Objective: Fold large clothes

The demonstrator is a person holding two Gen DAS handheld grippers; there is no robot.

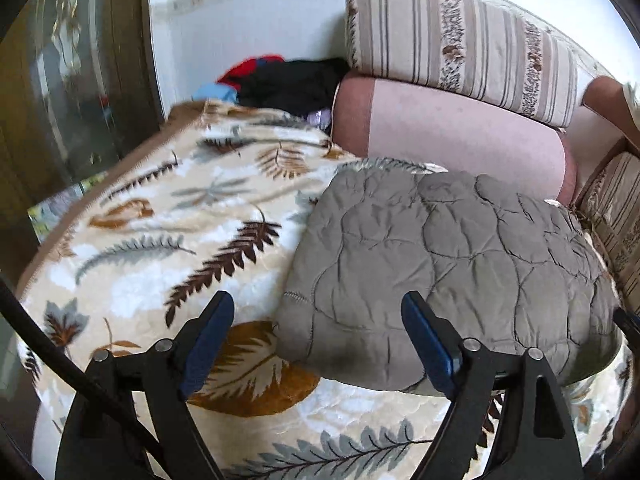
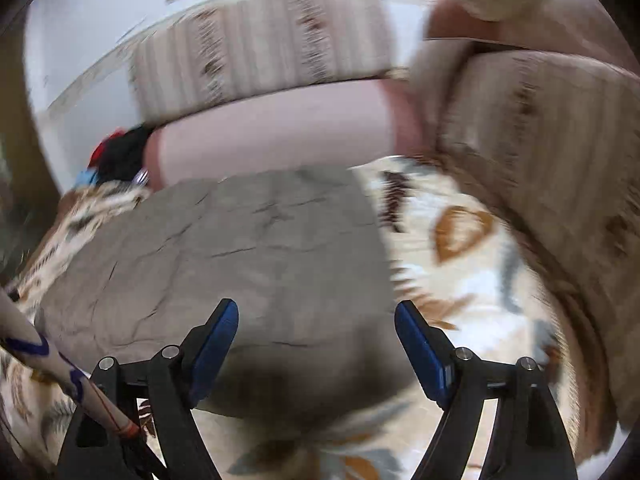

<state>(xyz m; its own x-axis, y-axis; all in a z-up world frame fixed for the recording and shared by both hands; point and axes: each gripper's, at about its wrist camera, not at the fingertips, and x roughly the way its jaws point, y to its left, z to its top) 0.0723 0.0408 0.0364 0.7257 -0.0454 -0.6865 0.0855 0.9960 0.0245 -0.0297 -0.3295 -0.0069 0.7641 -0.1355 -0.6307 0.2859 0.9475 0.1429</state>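
A grey quilted garment (image 1: 448, 268) lies folded into a thick rectangle on a leaf-patterned blanket (image 1: 160, 216). My left gripper (image 1: 318, 312) is open and empty, hovering just above the garment's near left corner. In the blurred right wrist view the same grey garment (image 2: 240, 256) lies ahead on the blanket (image 2: 460, 264). My right gripper (image 2: 316, 316) is open and empty, just above the garment's near edge.
A pink bolster (image 1: 452, 136) and striped cushions (image 1: 460, 40) line the back wall. A pile of black, red and blue clothes (image 1: 280, 80) sits in the far corner. A dark wooden cabinet (image 1: 72, 80) stands left. Another striped cushion (image 2: 552, 152) is at right.
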